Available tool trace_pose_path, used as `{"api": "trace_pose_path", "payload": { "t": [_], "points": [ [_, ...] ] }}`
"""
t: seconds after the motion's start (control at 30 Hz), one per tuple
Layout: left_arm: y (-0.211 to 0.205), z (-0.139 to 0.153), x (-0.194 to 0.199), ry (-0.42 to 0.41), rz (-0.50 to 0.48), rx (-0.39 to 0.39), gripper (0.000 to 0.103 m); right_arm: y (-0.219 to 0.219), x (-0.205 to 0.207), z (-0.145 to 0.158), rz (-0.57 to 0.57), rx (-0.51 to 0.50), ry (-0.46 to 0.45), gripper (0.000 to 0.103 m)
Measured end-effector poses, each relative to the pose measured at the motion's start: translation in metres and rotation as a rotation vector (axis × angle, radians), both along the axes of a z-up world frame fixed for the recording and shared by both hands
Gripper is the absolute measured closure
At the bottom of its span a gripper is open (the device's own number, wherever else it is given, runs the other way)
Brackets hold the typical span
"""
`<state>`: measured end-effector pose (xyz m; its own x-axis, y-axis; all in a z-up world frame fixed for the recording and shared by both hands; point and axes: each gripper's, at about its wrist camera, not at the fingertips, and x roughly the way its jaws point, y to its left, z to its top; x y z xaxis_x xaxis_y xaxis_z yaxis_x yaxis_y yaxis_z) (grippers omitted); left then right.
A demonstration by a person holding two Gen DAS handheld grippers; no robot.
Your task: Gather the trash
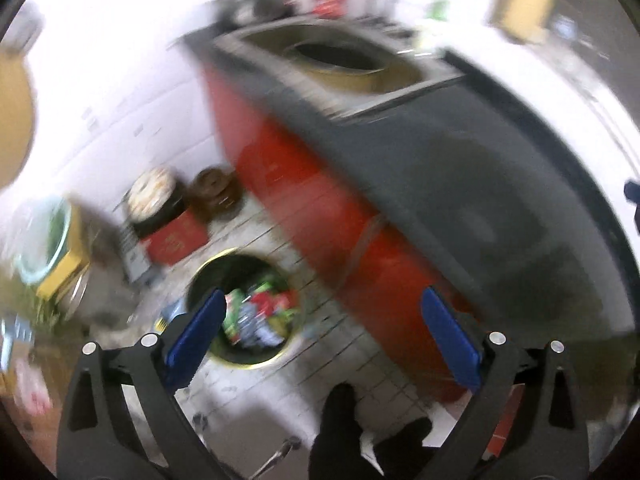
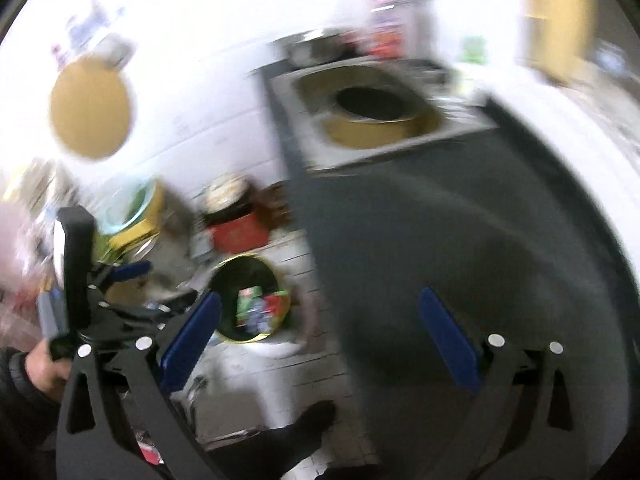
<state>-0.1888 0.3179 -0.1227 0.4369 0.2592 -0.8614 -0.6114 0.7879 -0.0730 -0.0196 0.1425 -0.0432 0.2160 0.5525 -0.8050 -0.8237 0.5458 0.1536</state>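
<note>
Trash (image 1: 260, 316) lies heaped in a round dark bin (image 1: 200, 280) with a yellow rim, standing on the tiled floor (image 1: 352, 360) beside a red-fronted bench (image 1: 320, 208). From the left wrist view the heap shows as crumpled wrappers in green, red, white and blue, blurred so no label can be read. The left gripper (image 1: 322, 340) is spread wide, its blue pads (image 1: 450, 336) well apart with nothing between them; the left pad overlaps the bin's near side in the picture. A dark shoe (image 1: 340, 420) stands on the floor below. Beyond the bin sit a red box (image 1: 176, 240) with a dark pot on top and a brown round thing beside it. The bench has a dark top and a sunken basin (image 1: 340, 60) holding a yellowish round vessel.

From the right wrist view the same bin (image 2: 248, 276) stands on the floor just beside the bench (image 2: 440, 220), the wrappers (image 2: 260, 306) again green, red and white inside it. The right gripper (image 2: 320, 338) is also spread wide and empty. At the left edge the person's hand (image 2: 44, 364) grasps the other gripper's handle, its blue finger (image 2: 132, 270) showing. A round tan board (image 2: 90, 110) hangs on the white wall.
</note>
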Motion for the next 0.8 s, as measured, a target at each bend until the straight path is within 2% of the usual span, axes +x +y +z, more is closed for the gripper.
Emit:
{"api": "trace_pose_path", "payload": {
  "t": [0.07, 0.17, 0.3, 0.43, 0.53, 0.63, 0.8],
  "points": [
    [-0.024, 0.016, 0.028, -0.018, -0.08, 0.017, 0.008, -0.051, 0.014, 0.011, -0.125, 0.007, -0.023, 0.007],
    [-0.075, 0.045, 0.085, -0.048, -0.248, 0.056, 0.008, -0.136, 0.03, 0.024, -0.334, 0.009, -0.055, 0.007],
    [-0.133, 0.065, 0.136, -0.094, -0.416, 0.032, 0.008, -0.236, 0.039, 0.033, -0.598, -0.008, -0.081, 0.007],
    [-0.192, 0.076, 0.177, -0.091, -0.544, 0.007, 0.008, -0.313, 0.038, 0.036, -0.803, -0.027, -0.084, 0.007],
    [-0.233, 0.082, 0.196, -0.089, -0.612, 0.007, 0.008, -0.36, 0.035, 0.035, -0.923, -0.039, -0.077, 0.007],
    [-0.264, 0.084, 0.208, -0.079, -0.666, 0.021, 0.008, -0.389, 0.033, 0.033, -0.995, -0.053, -0.066, 0.007],
    [-0.293, 0.085, 0.211, -0.077, -0.712, 0.04, 0.008, -0.419, 0.022, 0.028, -1.058, -0.041, -0.045, 0.007]
  ]
}}
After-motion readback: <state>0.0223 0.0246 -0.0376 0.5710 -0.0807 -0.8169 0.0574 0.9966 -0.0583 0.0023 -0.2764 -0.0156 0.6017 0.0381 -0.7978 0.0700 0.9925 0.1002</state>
